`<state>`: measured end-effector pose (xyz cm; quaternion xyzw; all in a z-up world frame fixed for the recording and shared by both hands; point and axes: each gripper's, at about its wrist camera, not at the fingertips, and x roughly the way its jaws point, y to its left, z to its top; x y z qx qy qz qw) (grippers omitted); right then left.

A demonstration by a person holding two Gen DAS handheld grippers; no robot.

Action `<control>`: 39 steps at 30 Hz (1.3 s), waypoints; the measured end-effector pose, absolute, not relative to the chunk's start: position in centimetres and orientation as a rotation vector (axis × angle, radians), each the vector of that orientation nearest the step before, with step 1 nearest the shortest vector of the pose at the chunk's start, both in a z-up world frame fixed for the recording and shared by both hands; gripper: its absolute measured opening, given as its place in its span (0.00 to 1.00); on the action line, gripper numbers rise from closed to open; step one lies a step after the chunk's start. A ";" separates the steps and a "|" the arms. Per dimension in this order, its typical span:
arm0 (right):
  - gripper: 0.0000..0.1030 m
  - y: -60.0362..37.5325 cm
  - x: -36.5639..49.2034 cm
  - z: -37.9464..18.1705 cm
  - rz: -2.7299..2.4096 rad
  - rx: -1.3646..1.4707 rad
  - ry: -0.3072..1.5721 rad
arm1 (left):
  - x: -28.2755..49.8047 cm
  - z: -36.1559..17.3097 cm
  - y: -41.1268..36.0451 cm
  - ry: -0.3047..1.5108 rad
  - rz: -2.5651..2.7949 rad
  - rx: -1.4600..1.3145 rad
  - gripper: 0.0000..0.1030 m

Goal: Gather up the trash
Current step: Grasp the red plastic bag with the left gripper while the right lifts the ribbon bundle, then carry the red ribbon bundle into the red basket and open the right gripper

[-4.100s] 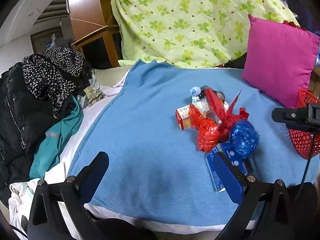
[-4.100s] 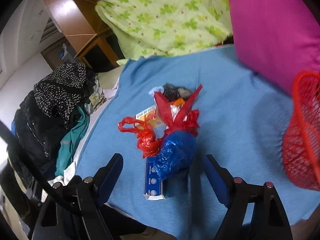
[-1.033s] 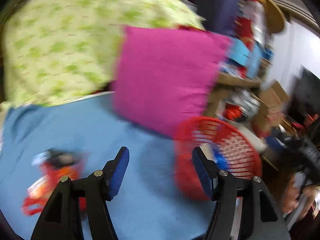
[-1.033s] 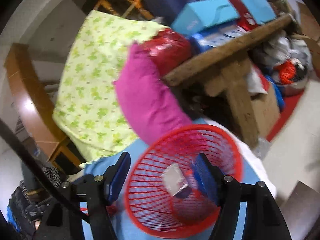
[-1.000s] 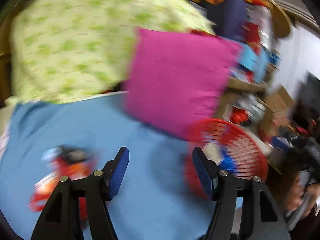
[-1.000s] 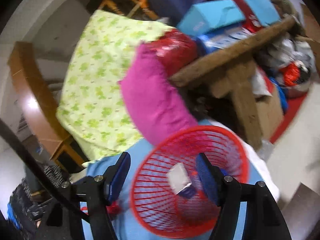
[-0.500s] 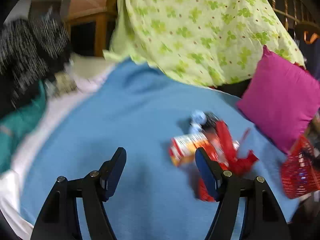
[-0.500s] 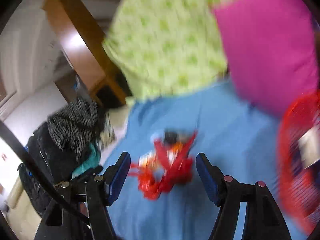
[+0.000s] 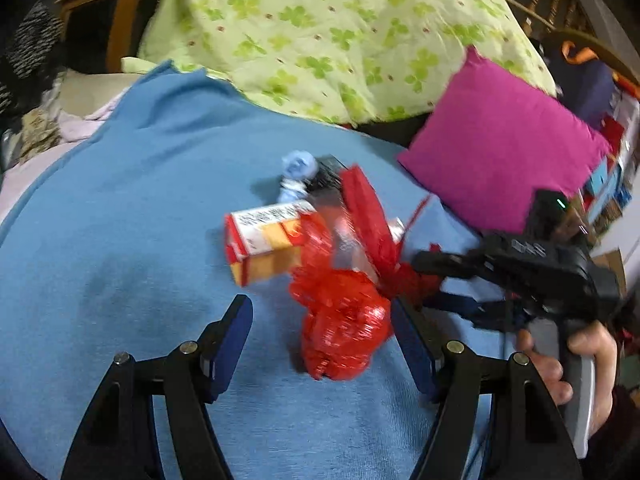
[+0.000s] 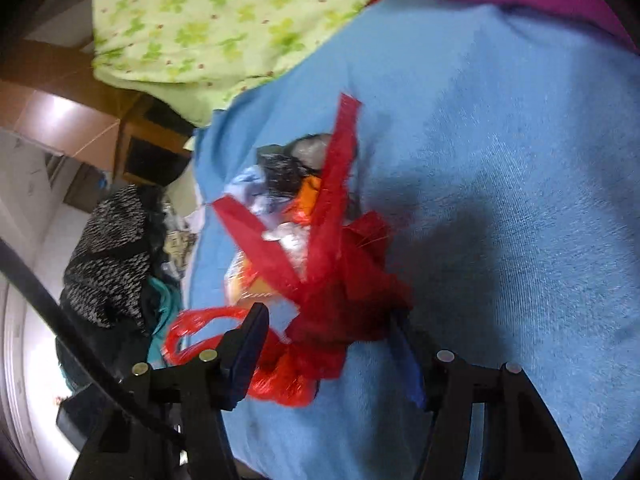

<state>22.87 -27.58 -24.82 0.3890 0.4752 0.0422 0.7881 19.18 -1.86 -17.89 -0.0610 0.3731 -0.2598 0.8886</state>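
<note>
Crinkly red plastic bag (image 9: 344, 312) on fuzzy blue blanket (image 9: 120, 248)

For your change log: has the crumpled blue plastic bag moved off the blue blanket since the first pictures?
Yes. It no longer lies beside the red plastic bag on the blue blanket; where it is now is out of view.

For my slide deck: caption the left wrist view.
Open left gripper nears a crumpled red bag on the blue blanket.
</note>
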 end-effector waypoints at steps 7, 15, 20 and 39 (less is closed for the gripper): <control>0.42 -27.6 23.5 -25.7 0.056 0.832 1.034 | 20.1 -19.3 -4.1 0.814 -0.545 -0.042 0.70; 0.42 -29.6 19.5 -20.9 -0.005 0.706 0.844 | 21.1 -20.5 -4.5 0.870 -0.559 -0.089 0.53; 0.42 -29.9 17.6 -18.2 -0.014 0.620 0.746 | 19.9 -20.1 -4.8 0.828 -0.565 -0.049 0.44; 0.42 -28.7 11.2 -12.8 0.011 0.401 0.542 | 12.5 -13.9 -5.0 0.684 -0.422 0.076 0.43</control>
